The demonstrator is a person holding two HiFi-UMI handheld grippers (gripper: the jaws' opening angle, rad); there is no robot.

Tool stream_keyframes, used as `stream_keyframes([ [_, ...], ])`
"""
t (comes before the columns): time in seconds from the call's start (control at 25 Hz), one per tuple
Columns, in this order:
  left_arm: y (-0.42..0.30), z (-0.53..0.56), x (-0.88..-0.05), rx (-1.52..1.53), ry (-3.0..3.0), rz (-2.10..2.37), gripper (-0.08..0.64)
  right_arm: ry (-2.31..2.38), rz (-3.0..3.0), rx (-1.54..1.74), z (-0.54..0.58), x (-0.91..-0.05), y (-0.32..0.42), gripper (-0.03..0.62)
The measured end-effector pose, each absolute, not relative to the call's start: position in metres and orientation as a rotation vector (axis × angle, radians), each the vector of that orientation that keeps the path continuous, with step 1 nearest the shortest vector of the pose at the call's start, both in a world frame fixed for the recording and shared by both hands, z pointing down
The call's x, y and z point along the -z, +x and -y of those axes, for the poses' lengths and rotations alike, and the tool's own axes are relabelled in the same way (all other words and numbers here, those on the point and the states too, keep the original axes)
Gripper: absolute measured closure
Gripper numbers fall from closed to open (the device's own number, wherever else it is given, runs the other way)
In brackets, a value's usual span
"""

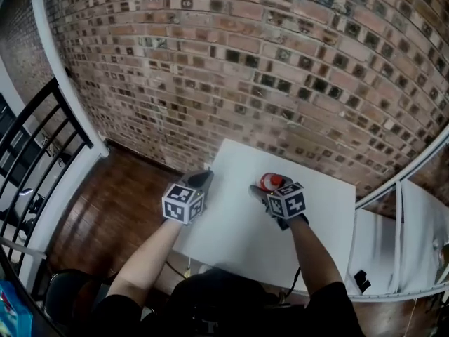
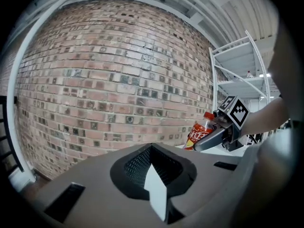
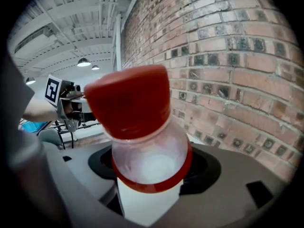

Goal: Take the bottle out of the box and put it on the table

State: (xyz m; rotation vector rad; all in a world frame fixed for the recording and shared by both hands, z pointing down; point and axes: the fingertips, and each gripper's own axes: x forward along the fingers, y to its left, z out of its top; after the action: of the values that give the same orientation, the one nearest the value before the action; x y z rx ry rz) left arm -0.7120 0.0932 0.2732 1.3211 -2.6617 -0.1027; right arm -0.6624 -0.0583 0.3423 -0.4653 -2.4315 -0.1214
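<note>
Your right gripper (image 1: 265,190) has its jaws spread wide and closed on the body of the clear plastic bottle with the red screw cap and red label (image 3: 142,127). The body sits squarely between the fingers. The cap end sticks up out of the grip toward the camera, so you are holding the broad part, not the narrow neck, and that should keep the bottle from swinging. The left gripper view shows it tilted, with one grey finger across the label. No box shows in any view, so the bottle is already out of it and above the flat white table (image 1: 238,237). I cannot tell whether its base touches the top.

Your left gripper (image 1: 202,179) has its fingers pressed fully together with nothing between them. It is well off to the bottle's side over the table's near edge, likely kept there just to stay clear.

The bottle's shoulder is smooth, rounded and slightly frosted, and the cap looks matte. Thin plastic like this will flex under a squeeze. The table is plain and hard, and the rough red brick wall (image 1: 245,62) is beyond the fingertips.
</note>
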Motion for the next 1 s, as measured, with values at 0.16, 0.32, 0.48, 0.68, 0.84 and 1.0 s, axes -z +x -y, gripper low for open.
stream_keyframes([
  [0.16, -0.726, -0.104, -0.305, 0.138, 1.275, 2.613, 0.558, -0.432, 2.377, 0.086, 0.056, -0.376, -0.677, 0.247],
  [0.32, -0.740, -0.104, -0.334, 0.158, 1.229, 2.578, 0.558, -0.431, 2.335, 0.087, 0.064, -0.406, -0.697, 0.247],
  [0.48, -0.753, -0.106, -0.354, 0.166, 1.176, 2.557, 0.558, -0.449, 2.303, 0.084, 0.070, -0.425, -0.719, 0.247],
  [0.68, -0.782, -0.098, -0.355, 0.176, 1.139, 2.571, 0.558, -0.494, 2.275, 0.066, 0.071, -0.434, -0.754, 0.247],
  [0.84, -0.801, -0.086, -0.356, 0.173, 1.131, 2.569, 0.558, -0.507, 2.279, 0.080, 0.076, -0.437, -0.783, 0.245],
  [1.0, -0.810, -0.082, -0.376, 0.159, 1.104, 2.536, 0.558, -0.523, 2.260, 0.115, 0.080, -0.447, -0.805, 0.245],
])
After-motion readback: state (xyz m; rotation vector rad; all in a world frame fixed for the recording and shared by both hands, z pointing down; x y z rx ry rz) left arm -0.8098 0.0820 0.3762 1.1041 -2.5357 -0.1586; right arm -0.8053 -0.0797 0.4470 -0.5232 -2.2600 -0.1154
